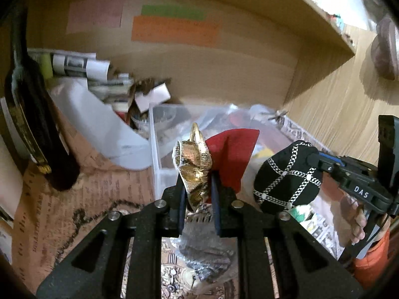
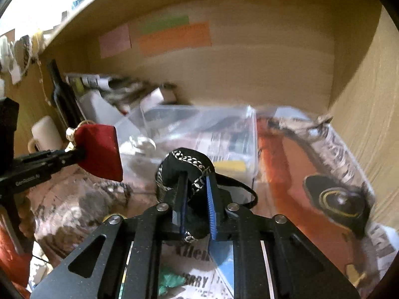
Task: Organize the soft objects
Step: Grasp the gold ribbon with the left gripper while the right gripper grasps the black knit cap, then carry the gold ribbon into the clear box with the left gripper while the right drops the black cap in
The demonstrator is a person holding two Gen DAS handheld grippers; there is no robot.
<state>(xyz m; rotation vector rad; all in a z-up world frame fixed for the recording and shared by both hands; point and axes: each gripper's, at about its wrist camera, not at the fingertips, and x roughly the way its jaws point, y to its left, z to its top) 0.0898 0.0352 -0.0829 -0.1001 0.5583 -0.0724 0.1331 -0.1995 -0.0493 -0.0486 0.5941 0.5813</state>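
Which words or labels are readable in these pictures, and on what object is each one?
"DAS": black right gripper, holding black chain-patterned pouch.
"GenRobot.AI", faint: black left gripper, holding red-and-gold fabric piece.
"RRY": newspaper sheet.
Coloured paper notes: too blurred.

Both views warm, yellowish, moderately dim inside the wooden cubby. Brightest zones lie outside it: blown-out white at upper right of the left wrist frame, upper left of the right wrist frame. Strong fisheye bowing; shelf edge (image 1: 321,12) curves, corners vignette to black. Motion blur heavy in the right wrist view: clear plastic box (image 2: 199,122) and coloured paper notes (image 2: 172,37) smeared, text unreadable. Left wrist view sharper at centre; gold fabric (image 1: 195,167) shows specular glints. Dark bottle (image 1: 35,124) nearly featureless, in shadow.
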